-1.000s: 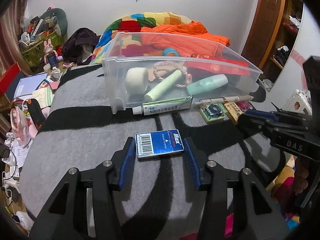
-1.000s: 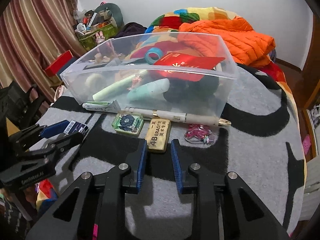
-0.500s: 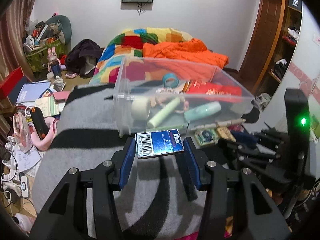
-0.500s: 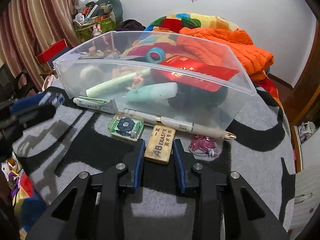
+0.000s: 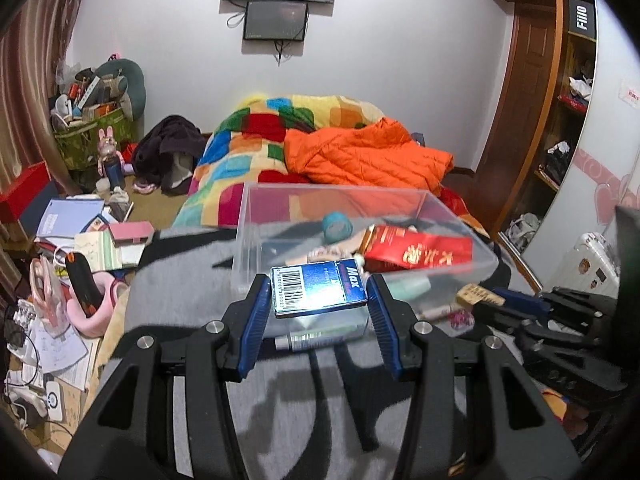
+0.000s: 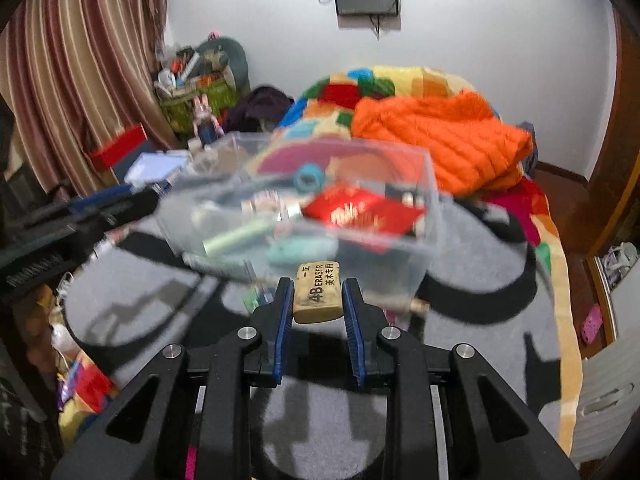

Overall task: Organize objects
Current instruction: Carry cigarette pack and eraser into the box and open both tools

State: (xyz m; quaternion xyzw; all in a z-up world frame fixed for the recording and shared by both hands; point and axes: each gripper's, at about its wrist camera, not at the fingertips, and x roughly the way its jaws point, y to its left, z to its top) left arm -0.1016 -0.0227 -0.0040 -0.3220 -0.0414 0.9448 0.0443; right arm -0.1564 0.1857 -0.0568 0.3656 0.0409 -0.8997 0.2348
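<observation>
My left gripper (image 5: 318, 300) is shut on a blue staple box (image 5: 318, 290) with a barcode, held in the air just in front of the clear plastic bin (image 5: 280, 196). My right gripper (image 6: 316, 300) is shut on a tan 4B eraser (image 6: 318, 292), lifted off the grey blanket before the same bin (image 6: 430, 200). The bin holds a red packet (image 5: 416, 250), a teal tape roll (image 5: 336, 226), green tubes and other small items. The eraser in the right gripper also shows in the left wrist view (image 5: 478, 294).
A toothpaste tube (image 5: 320, 338) and a pen lie on the grey and black blanket (image 5: 280, 400) by the bin's front. An orange jacket (image 5: 368, 156) and a colourful quilt lie behind. Clutter covers the floor at left (image 5: 72, 240).
Both grippers have risen off the blanket. The left carries the staple box up toward the bin. The right has shut on the eraser and lifted it.
</observation>
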